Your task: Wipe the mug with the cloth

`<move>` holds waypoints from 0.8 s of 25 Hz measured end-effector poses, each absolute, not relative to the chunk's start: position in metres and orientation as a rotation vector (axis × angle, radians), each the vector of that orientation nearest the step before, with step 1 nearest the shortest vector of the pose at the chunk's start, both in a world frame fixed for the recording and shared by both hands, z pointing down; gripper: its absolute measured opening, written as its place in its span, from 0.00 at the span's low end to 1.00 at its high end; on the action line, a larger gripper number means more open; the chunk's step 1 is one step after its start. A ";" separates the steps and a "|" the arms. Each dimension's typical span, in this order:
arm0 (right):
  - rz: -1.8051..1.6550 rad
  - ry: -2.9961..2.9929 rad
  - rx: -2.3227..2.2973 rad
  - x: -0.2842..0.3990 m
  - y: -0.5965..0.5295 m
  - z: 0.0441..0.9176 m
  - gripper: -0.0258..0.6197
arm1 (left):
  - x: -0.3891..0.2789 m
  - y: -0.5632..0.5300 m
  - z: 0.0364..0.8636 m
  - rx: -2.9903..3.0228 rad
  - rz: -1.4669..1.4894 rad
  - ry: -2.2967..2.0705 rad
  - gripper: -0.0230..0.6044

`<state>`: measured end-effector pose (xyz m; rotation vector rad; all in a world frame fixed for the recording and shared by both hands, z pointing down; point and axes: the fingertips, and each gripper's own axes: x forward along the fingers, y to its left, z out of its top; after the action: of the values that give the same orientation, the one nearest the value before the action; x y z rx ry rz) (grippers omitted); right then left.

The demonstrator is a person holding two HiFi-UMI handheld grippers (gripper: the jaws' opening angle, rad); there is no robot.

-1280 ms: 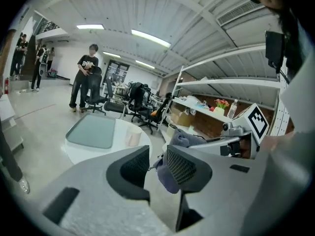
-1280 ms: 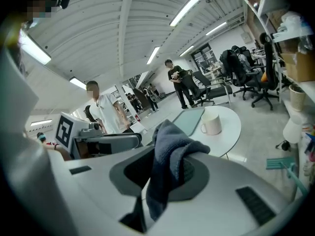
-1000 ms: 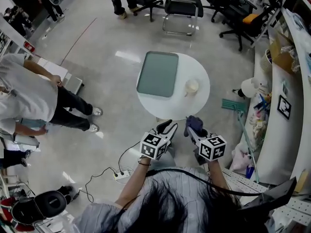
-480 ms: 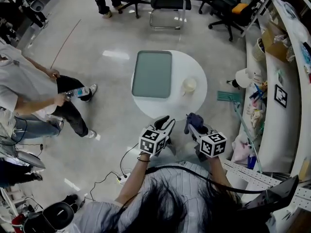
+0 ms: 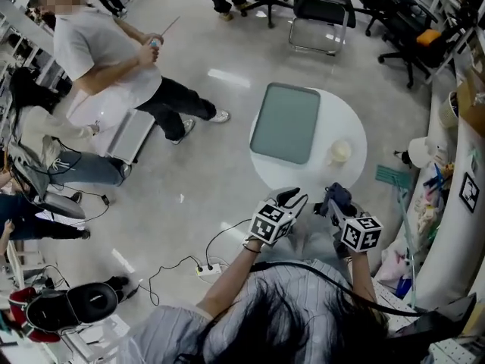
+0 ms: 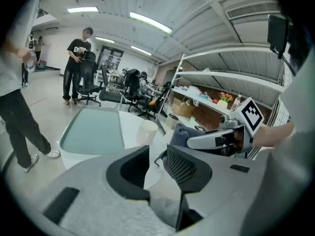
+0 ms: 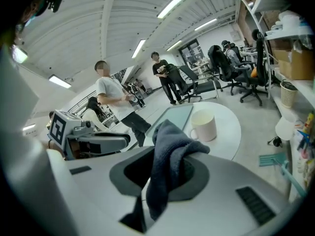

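Right gripper view: my right gripper point(image 7: 167, 173) clamps a dark blue-grey cloth point(image 7: 172, 146); left gripper point(image 6: 156, 161) gapes empty. Cream ceramic mug point(image 7: 204, 126) sits centre-right on round white table point(image 7: 230, 134); I'd brace it first.
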<state>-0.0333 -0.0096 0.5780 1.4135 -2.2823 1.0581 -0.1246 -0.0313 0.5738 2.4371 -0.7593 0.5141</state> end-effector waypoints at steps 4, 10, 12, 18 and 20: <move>1.063 -2.301 1.348 -0.036 -0.030 0.585 0.16 | -0.122 -0.042 0.575 2.423 0.525 -0.779 0.23; 1.068 -2.295 1.232 -0.026 -0.050 0.603 0.16 | -0.100 -0.065 0.579 2.409 0.537 -0.806 0.23; 1.064 -2.285 1.197 -0.025 -0.055 0.608 0.16 | -0.095 -0.070 0.581 2.404 0.545 -0.802 0.23; 1.092 -2.276 1.101 -0.026 -0.074 0.624 0.16 | -0.087 -0.082 0.592 2.382 0.607 -0.801 0.23; 1.127 -2.273 1.082 -0.023 -0.079 0.630 0.16 | -0.082 -0.086 0.600 2.363 0.628 -0.795 0.23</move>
<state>-0.0229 -0.0794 0.6305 1.0823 -2.2729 1.1268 -0.0816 -0.0859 0.5996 2.3633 -0.7946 0.6282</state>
